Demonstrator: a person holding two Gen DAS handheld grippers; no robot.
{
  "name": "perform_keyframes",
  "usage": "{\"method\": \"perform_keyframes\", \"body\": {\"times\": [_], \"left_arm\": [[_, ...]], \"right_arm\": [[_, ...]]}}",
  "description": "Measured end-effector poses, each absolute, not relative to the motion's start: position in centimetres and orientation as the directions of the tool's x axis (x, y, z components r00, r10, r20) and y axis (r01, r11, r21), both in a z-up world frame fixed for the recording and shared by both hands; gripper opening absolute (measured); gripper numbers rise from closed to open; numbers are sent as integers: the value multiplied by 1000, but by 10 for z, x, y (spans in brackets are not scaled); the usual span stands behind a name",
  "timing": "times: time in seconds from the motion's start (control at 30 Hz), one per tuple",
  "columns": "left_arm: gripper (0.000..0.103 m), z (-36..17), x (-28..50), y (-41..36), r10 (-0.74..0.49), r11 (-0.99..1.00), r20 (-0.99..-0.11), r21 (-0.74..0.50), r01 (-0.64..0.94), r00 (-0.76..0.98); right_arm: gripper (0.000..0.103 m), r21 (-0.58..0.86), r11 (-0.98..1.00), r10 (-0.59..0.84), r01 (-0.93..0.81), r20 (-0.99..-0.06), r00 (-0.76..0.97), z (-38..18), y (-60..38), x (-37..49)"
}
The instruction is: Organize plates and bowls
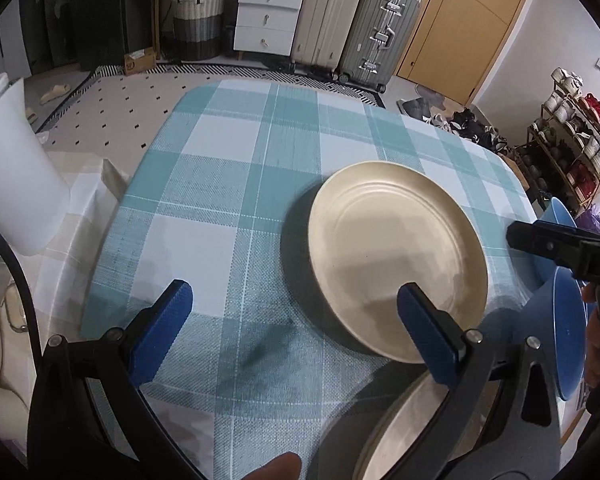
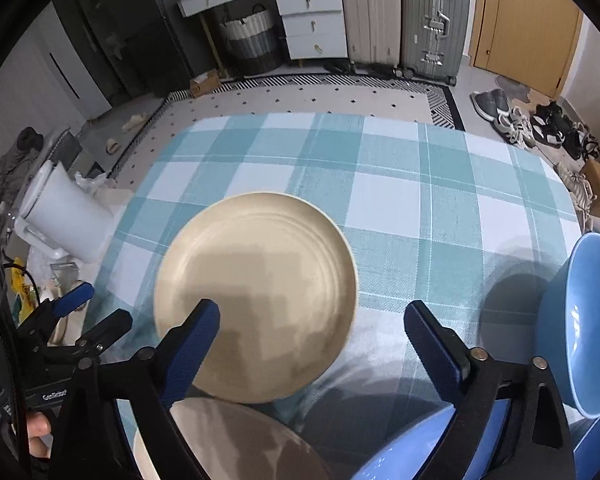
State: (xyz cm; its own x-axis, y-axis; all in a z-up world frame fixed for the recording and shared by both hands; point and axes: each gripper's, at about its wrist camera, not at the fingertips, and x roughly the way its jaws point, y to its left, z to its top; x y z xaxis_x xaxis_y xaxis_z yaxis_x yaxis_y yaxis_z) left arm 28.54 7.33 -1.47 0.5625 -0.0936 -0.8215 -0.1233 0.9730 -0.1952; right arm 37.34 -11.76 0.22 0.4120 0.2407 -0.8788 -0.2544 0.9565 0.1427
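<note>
Both claws hang with jaws wide and nothing between them. The right claw (image 2: 312,336) has one pad over the near edge of the cream plate (image 2: 256,296), the other over bare cloth (image 2: 400,208); the left claw (image 1: 296,328) stands much the same. A second cream plate (image 2: 228,440) lies nearest, and the blue bowls (image 2: 580,320) sit off to the right. To grip well, I'd say drop lower and straddle the rim squarely — a shallow bite could slip.
</note>
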Motion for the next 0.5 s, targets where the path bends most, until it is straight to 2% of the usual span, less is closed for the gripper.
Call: {"method": "perform_keyframes", "body": {"times": [0.03,0.2,0.27,0.37,0.43,0.5], "left_arm": [[102,-18,288,74,-92,973,-826,-194,-127,557],[101,-29,297,73,-94,972,-840,-193,-133,534],[95,-33,301,74,-95,971,-845,-194,-136,526],[93,-40,306,74,-104,970,-852,-200,-136,514],[90,-44,308,72,-123,969,-855,-213,-124,504],[86,-47,310,70,-126,972,-859,-208,-114,497]], "right_arm": [[83,150,957,240,-248,-889,390,-3,-118,379],[80,156,962,228,-223,-909,348,-16,-121,394],[78,157,963,226,-221,-916,331,-20,-121,397],[76,148,965,211,-219,-928,306,-28,-120,401],[69,145,966,204,-213,-936,287,-34,-119,404],[67,141,966,198,-214,-941,273,-38,-117,406]]}}
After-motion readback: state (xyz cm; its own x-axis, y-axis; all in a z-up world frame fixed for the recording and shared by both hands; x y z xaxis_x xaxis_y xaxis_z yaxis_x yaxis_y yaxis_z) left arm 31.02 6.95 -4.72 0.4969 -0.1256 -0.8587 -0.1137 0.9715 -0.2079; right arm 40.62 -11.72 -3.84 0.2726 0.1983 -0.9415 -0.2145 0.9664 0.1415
